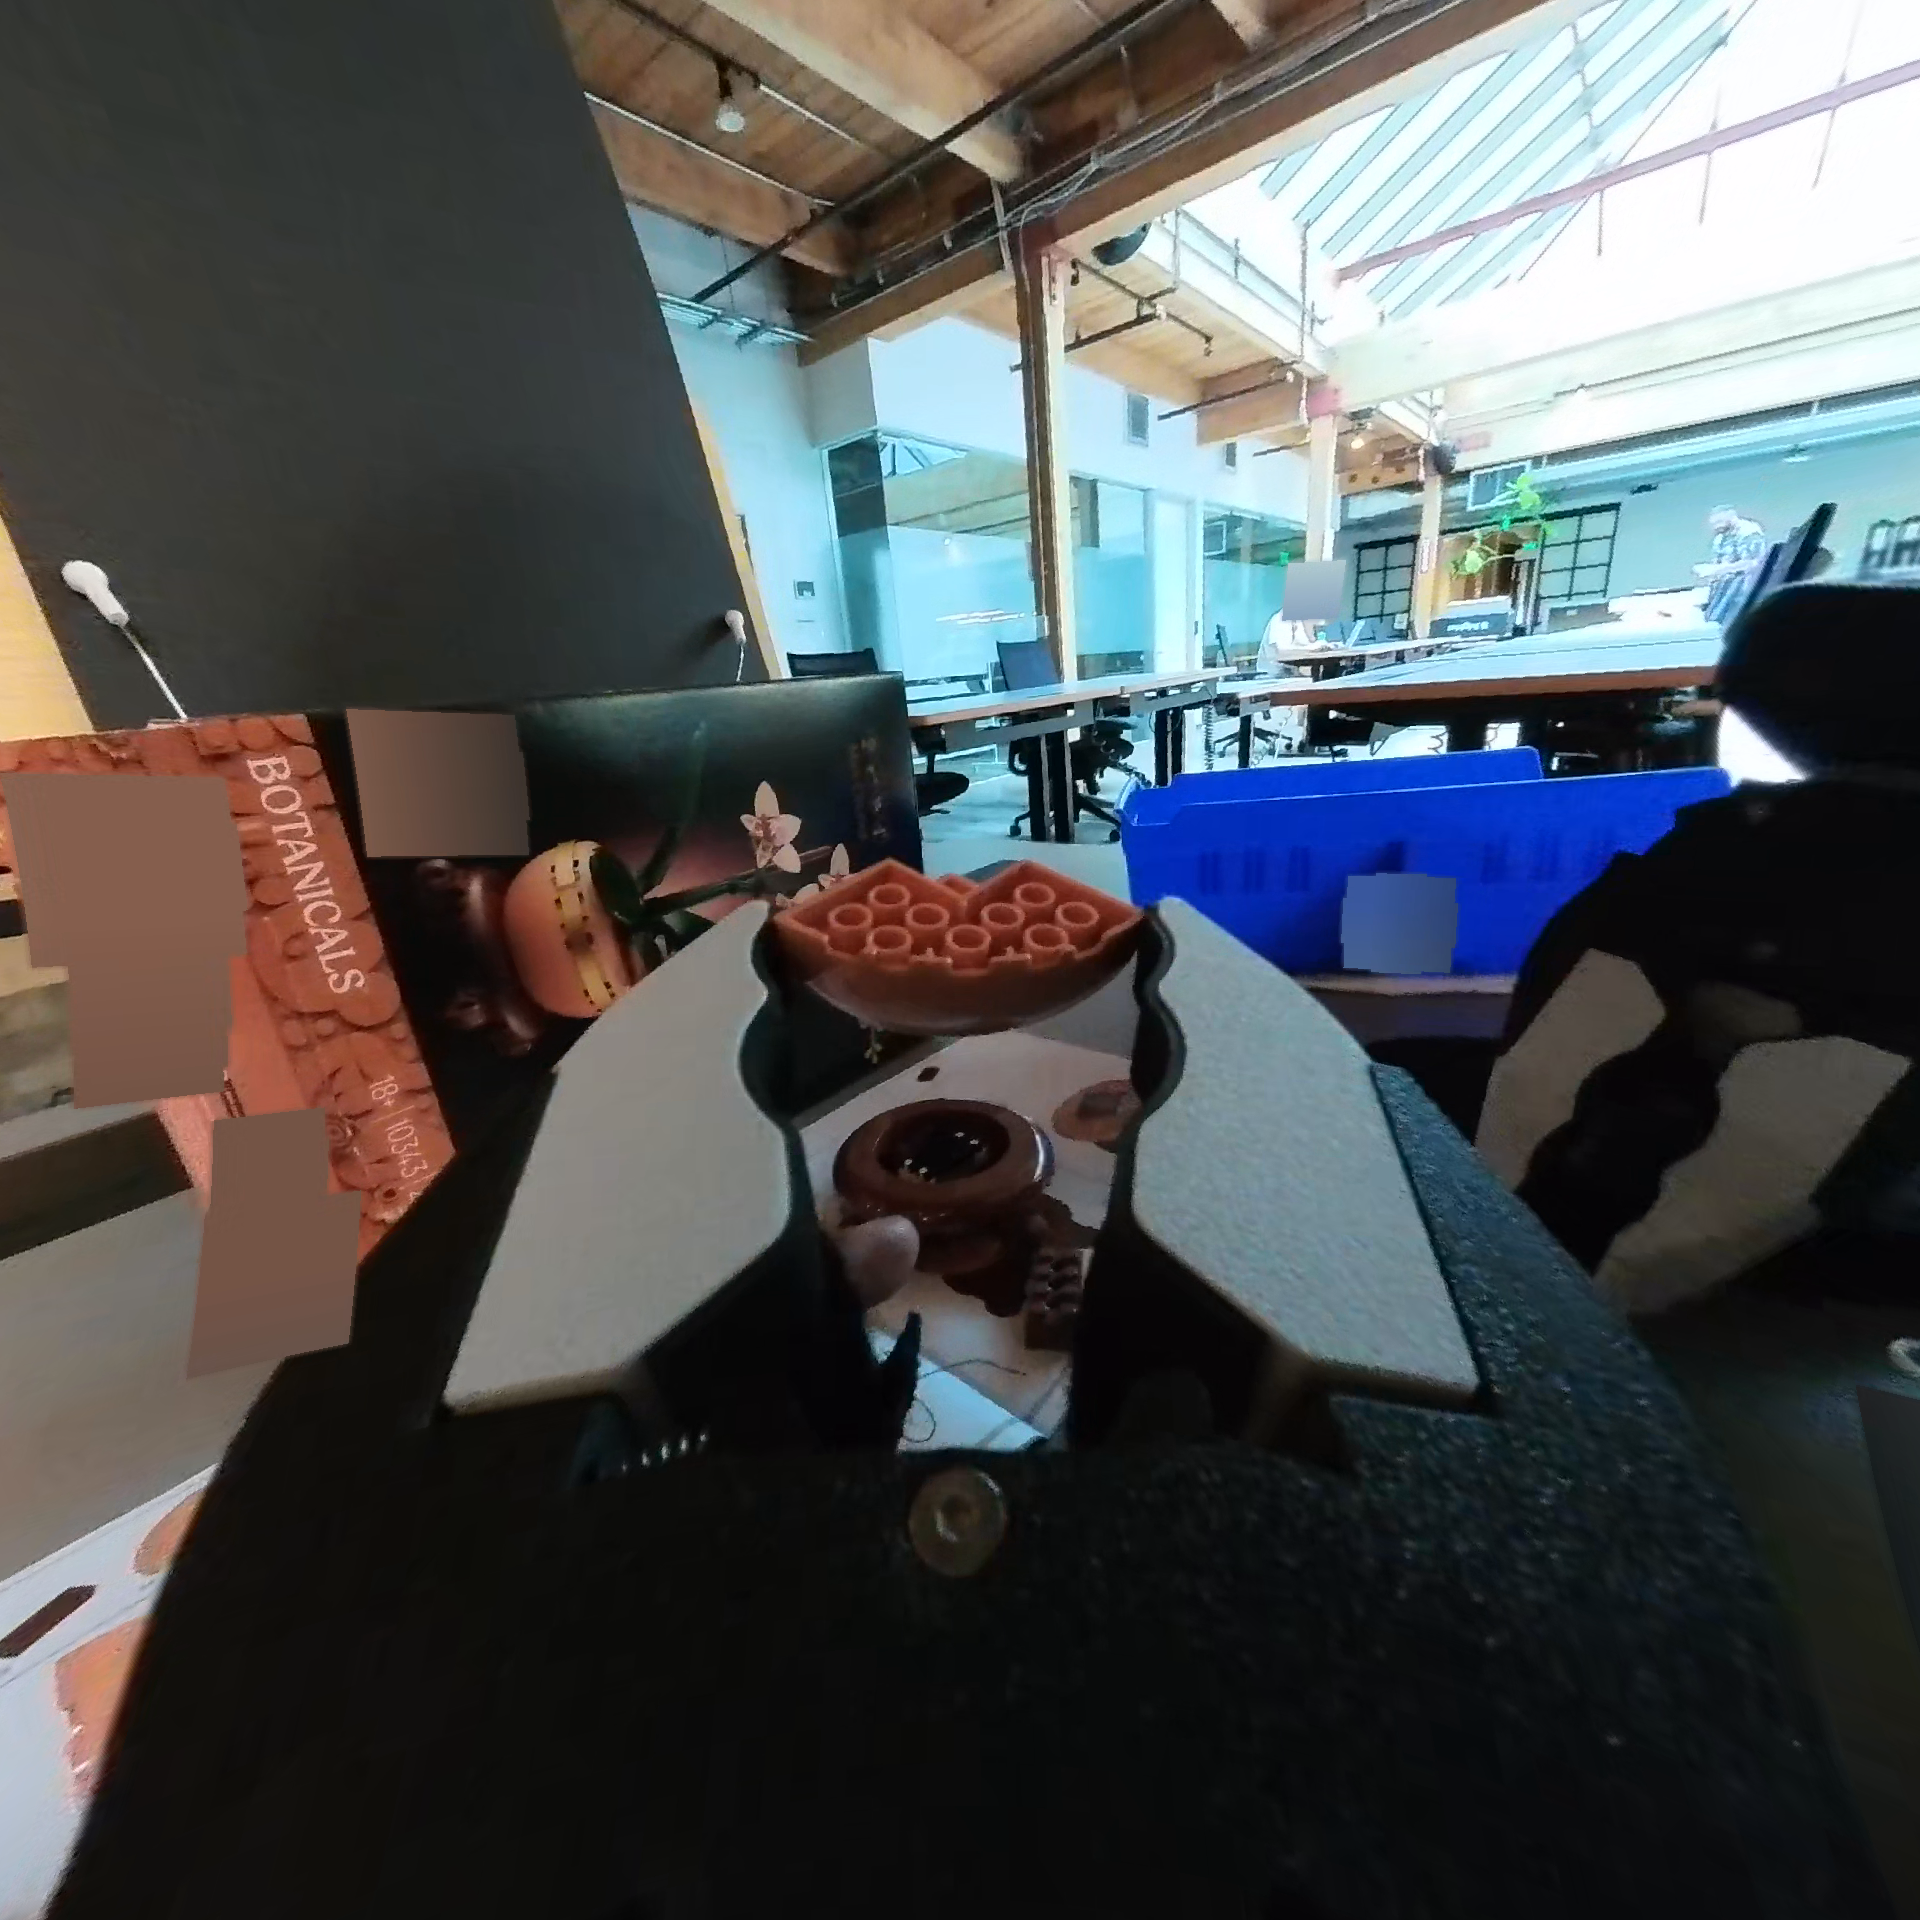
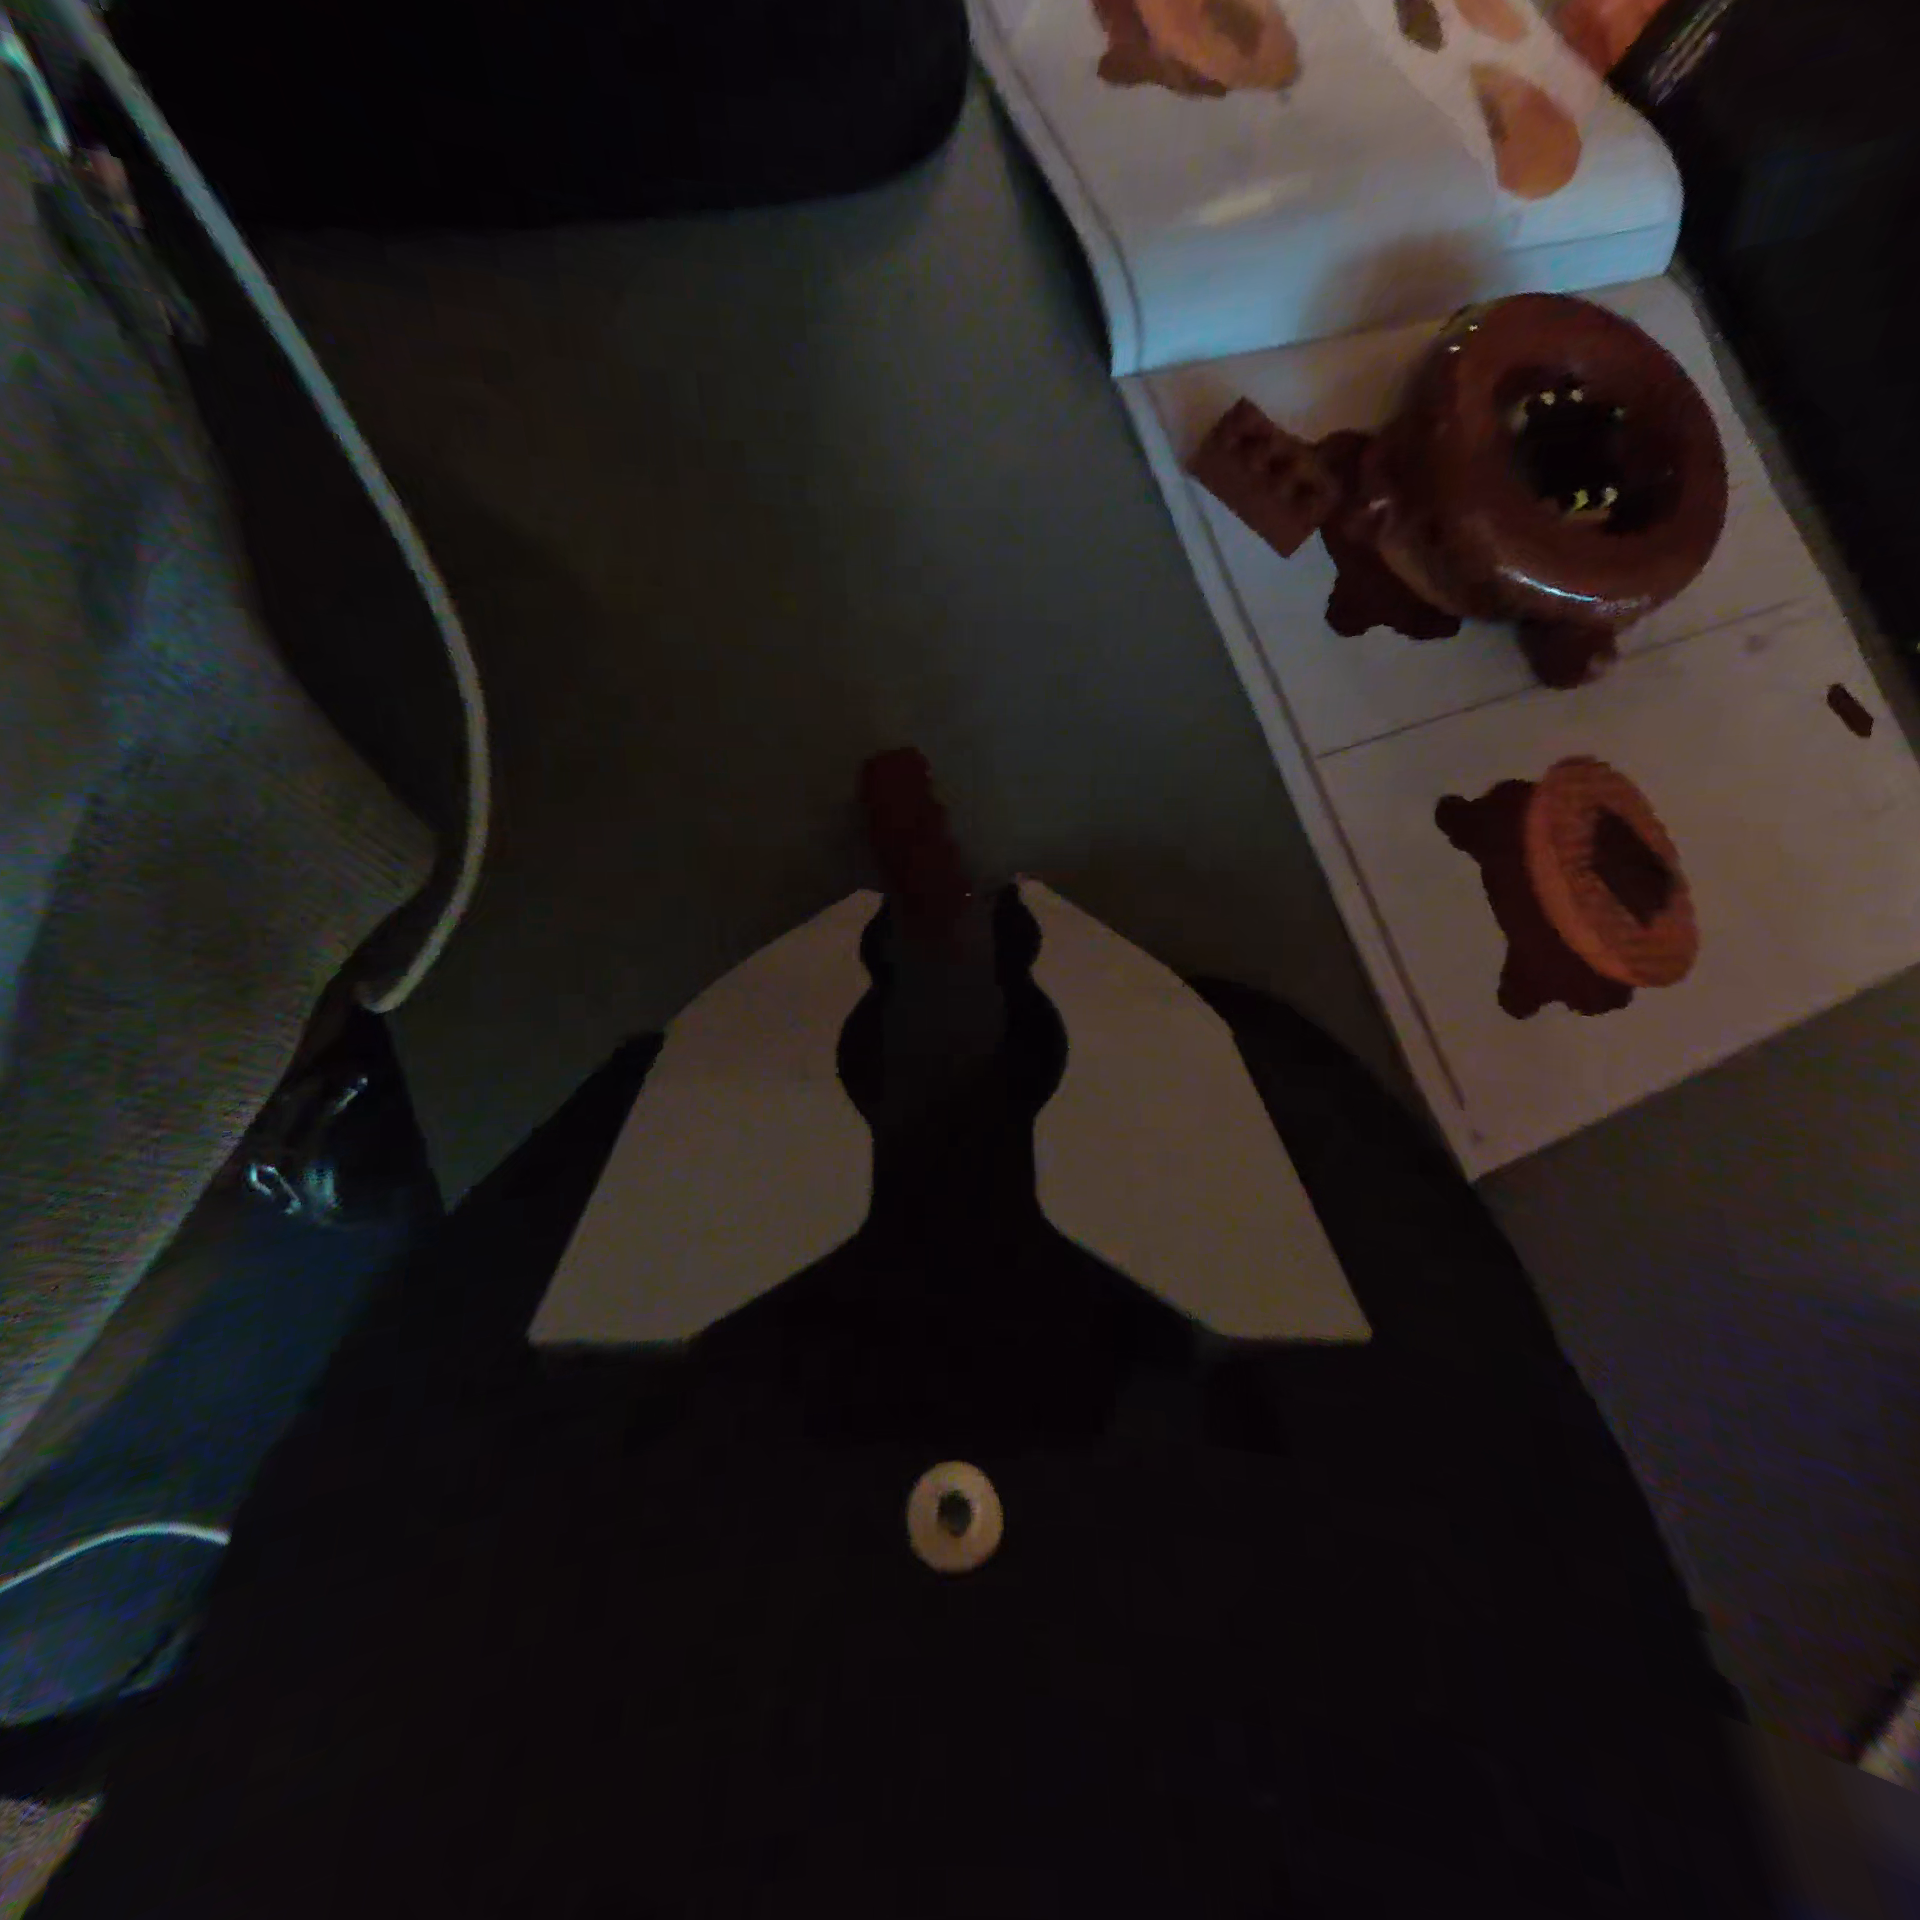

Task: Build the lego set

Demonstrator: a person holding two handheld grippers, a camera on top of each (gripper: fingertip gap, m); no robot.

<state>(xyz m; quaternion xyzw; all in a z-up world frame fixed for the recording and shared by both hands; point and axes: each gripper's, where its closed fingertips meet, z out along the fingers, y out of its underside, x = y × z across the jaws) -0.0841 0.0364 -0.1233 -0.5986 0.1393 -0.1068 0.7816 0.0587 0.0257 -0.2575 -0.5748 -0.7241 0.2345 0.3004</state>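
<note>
My left gripper (image 1: 956,961) is shut on an orange curved brick (image 1: 951,935). The brick's hollow underside with its round tubes faces up, and both pads press on its ends. Below it a brown ring-shaped brick build (image 1: 940,1153) stands on a white instruction booklet (image 1: 997,1060). In the dim right wrist view my right gripper (image 2: 940,904) is shut on a dark reddish-brown piece (image 2: 904,821) that sticks out forward over the grey table (image 2: 727,520). The brown ring build (image 2: 1558,478) stands to its right on the booklet (image 2: 1351,208), with a brown plate (image 2: 1262,468) beside it.
A dark set box (image 1: 644,831) with flower pictures stands behind at the left. A blue bin (image 1: 1351,852) stands at the back right. The right gripper (image 1: 1621,1122) is close on the right in the left wrist view. A small brown piece (image 2: 1849,710) lies on the booklet page. A grey garment (image 2: 156,727) is at the left. Spacing between my two grippers at the tips: around 20 centimetres. From the right gripper's tips to the brown plate (image 2: 1262,468) is close to 12 centimetres.
</note>
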